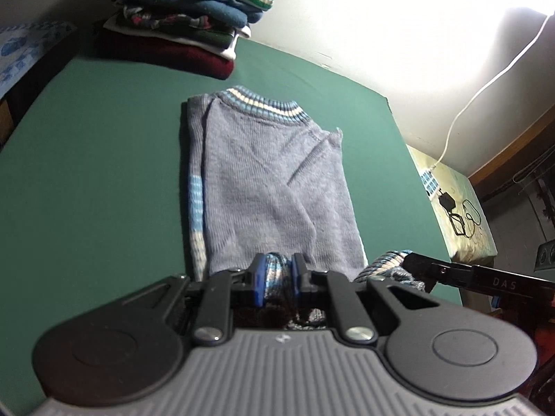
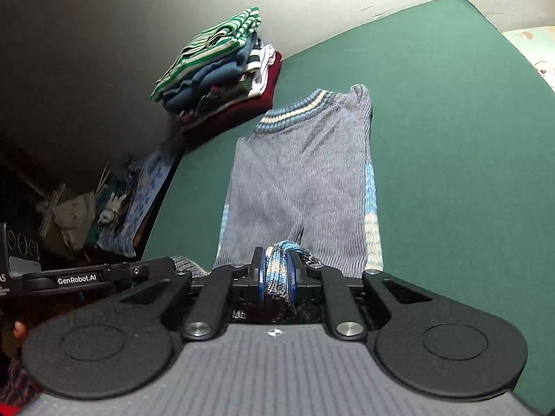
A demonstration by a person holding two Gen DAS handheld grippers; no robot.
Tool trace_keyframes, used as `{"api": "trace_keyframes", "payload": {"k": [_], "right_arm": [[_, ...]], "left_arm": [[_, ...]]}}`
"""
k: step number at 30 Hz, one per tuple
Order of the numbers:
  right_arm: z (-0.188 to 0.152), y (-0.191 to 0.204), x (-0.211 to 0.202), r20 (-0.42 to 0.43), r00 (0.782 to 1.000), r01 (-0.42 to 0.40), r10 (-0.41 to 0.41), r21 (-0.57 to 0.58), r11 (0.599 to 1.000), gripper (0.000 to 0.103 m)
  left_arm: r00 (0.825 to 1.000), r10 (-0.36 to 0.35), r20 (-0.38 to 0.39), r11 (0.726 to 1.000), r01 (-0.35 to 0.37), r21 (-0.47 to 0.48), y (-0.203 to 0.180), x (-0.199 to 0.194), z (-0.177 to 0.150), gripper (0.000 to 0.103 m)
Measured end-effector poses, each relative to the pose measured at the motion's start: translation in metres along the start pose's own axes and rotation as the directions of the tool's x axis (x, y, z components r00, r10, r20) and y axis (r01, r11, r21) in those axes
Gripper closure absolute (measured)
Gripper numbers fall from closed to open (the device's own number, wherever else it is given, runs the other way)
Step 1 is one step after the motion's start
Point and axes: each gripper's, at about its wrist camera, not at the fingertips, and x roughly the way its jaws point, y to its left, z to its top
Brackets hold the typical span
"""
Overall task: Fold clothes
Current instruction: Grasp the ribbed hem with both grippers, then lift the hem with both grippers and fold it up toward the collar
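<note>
A flat green tabletop [image 1: 86, 173] fills both wrist views, backed by a pale wall with a hard glare of light off to the right of the left jaws. One grey-blue knitted sweater [image 1: 274, 180] lies on it, sleeves folded in over the body, its striped blue-and-cream collar at the far end, straight ahead of both sets of jaws. The left gripper [image 1: 275, 272] has its two blue-padded jaws drawn close, pinching a bunch of the sweater's striped hem between them. And the right gripper [image 2: 277, 270] matches it: two blue pads nearly together, a fold of that same striped hem [image 2: 279, 263] gripped in between. Each tool shows in the other's view, just off to the side, so two grippers hold one hem edge at two points. The hem sits raised at the jaws while the rest of the garment stays flat beyond them. Far ahead and to the left of the jaws, against the wall, stands one stack of folded clothes [image 1: 187, 17], a green-and-white striped piece on top, blue below it, dark red at the bottom. Right of the left jaws, past the tabletop's edge, one white cable [image 1: 485, 86] hangs down the wall.
</note>
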Motion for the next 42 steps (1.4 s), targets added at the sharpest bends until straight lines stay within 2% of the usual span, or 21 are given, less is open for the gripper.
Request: {"api": "trace_keyframes", "payload": {"k": [7,8,13,16,23,24,25,26,28,31,33,36,42], "right_arm": [[0.025,-0.012,0.020,0.024,1.000,0.011,-0.012,0.052,0.999,0.090],[0.029,-0.013,0.023,0.028,0.999,0.013,-0.014,0.057,0.998,0.090],[0.043,-0.022,0.042,0.036,0.999,0.031,-0.034,0.079,0.996,0.090],[0.047,-0.031,0.057,0.022,0.998,0.056,-0.059,0.095,0.994,0.090],[0.050,-0.045,0.071,0.024,0.995,0.091,-0.094,0.098,0.991,0.087],[0.052,-0.043,0.069,0.038,0.995,0.093,-0.096,0.079,0.993,0.083],[0.053,-0.042,0.066,0.053,0.994,0.093,-0.096,0.058,0.994,0.073],[0.054,-0.041,0.062,0.069,0.994,0.087,-0.090,0.037,0.996,0.068],[0.055,-0.038,0.053,0.081,0.994,0.075,-0.074,-0.016,0.997,0.066],[0.054,-0.040,0.042,0.071,0.996,0.058,-0.053,-0.071,0.996,0.065],[0.051,-0.041,0.039,0.070,0.996,0.054,-0.048,-0.089,0.995,0.064],[0.048,-0.041,0.045,0.069,0.995,0.082,-0.074,-0.116,0.990,0.060],[0.035,-0.023,0.080,0.063,0.990,0.142,-0.128,-0.328,0.934,0.060]], "left_arm": [[0.999,0.025,0.029,0.999,-0.024,-0.029,0.011,0.018,0.031,0.094],[0.999,0.028,0.035,0.999,-0.027,-0.029,0.013,0.021,0.036,0.103],[0.998,0.051,0.028,0.998,-0.050,-0.030,0.023,0.045,0.055,0.103],[0.998,0.058,0.003,0.997,-0.058,-0.046,0.033,0.061,0.059,0.103],[0.999,0.032,-0.026,0.998,-0.033,-0.050,0.055,0.066,0.055,0.102],[0.999,0.027,-0.032,0.999,-0.028,-0.043,0.056,0.065,0.052,0.099],[0.999,0.022,-0.038,0.999,-0.023,-0.037,0.057,0.064,0.049,0.087],[0.999,0.014,-0.042,0.999,-0.015,-0.030,0.057,0.063,0.045,0.063],[0.999,-0.020,-0.045,1.000,0.019,-0.017,0.053,0.060,0.037,0.042],[0.997,-0.060,-0.040,0.998,0.061,0.029,0.042,0.057,0.028,0.040],[0.998,-0.050,-0.043,0.998,0.052,0.045,0.037,0.062,0.026,0.034],[0.997,-0.021,-0.072,0.999,0.024,0.040,0.036,0.078,0.024,0.033],[0.997,0.030,-0.072,0.998,-0.026,0.051,0.035,0.091,0.019,0.047]]}}
